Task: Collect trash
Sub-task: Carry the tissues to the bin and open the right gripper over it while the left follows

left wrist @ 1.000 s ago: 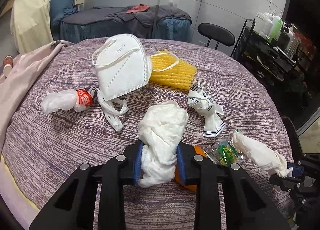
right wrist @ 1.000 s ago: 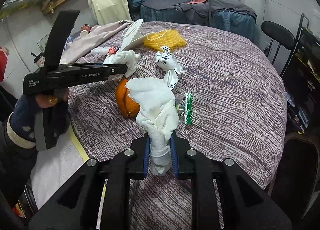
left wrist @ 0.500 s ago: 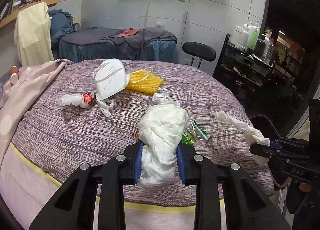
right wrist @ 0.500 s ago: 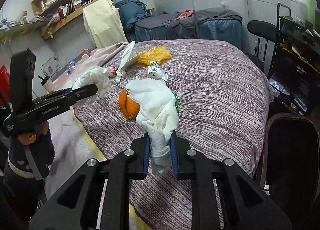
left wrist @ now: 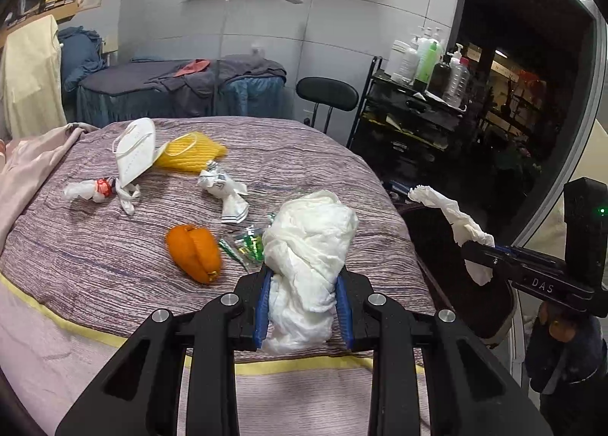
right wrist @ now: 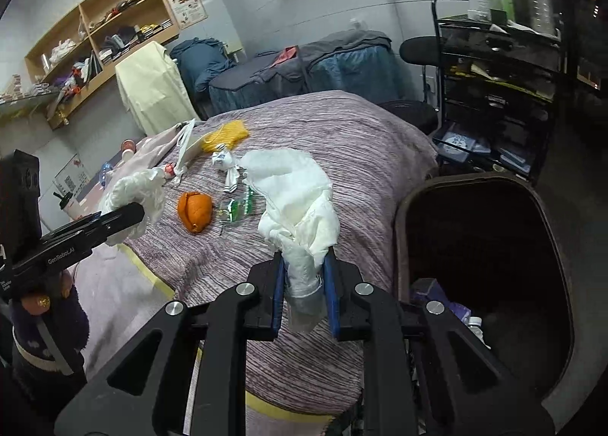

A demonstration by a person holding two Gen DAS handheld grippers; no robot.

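Observation:
My left gripper (left wrist: 304, 307) is shut on a crumpled white tissue wad (left wrist: 309, 246), held above the near edge of the purple-covered bed (left wrist: 95, 257). My right gripper (right wrist: 304, 291) is shut on another crumpled white tissue (right wrist: 300, 200), held beside the dark trash bin (right wrist: 490, 246) at the bed's right side. The right gripper and its tissue also show in the left wrist view (left wrist: 452, 219). On the bed lie an orange peel (left wrist: 193, 250), a green candy wrapper (left wrist: 247, 244), a white printed wrapper (left wrist: 224, 193), a white face mask (left wrist: 135, 155), a yellow mesh piece (left wrist: 193, 155) and a white-and-red wrapper (left wrist: 89, 189).
A black shelf cart (left wrist: 414, 120) with bottles stands to the right of the bed, with a black stool (left wrist: 326, 94) behind it. A second covered bed (left wrist: 178, 86) stands at the back. A pink cloth (left wrist: 26, 177) lies along the bed's left side.
Both grippers have lifted with their tissues and pulled back from the bed toward its near right. The orange peel is uncovered. The trash bin has come into the right wrist view.

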